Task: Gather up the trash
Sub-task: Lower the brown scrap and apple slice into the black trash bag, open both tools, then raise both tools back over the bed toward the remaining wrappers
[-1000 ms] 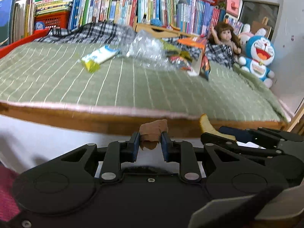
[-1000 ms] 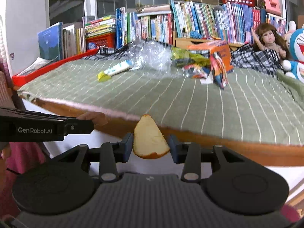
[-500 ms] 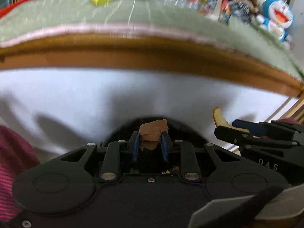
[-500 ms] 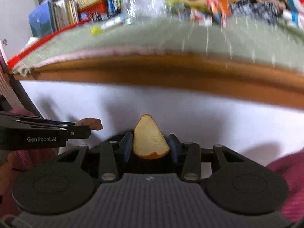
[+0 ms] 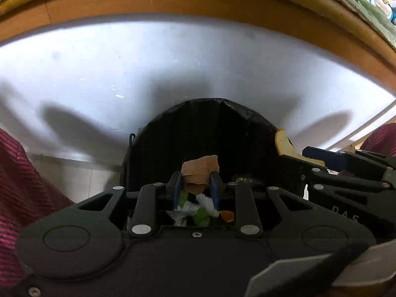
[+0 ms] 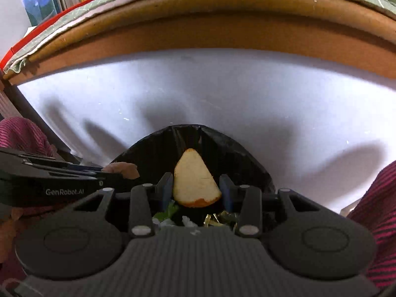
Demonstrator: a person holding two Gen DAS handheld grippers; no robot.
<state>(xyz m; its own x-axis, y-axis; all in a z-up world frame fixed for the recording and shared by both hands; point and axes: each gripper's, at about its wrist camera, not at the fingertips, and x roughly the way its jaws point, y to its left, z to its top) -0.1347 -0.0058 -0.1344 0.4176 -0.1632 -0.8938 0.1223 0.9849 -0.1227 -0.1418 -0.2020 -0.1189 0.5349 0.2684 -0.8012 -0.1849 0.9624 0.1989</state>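
Trash bin [image 6: 247,158] rim rings both hand-held grippers, left [image 5: 195,185] pinching brown scrap [image 5: 200,169], right [image 6: 196,189] clamping peel [image 6: 194,182].

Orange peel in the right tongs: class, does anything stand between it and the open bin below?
Nothing visible does. The orange peel hangs clamped in the right tongs directly over the black-lined bin, whose mouth is open, with only earlier trash inside.

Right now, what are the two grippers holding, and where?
Left gripper pinches a crumpled brown scrap at its lower end. Right gripper clamps a pale wedge-shaped peel by its wide base.
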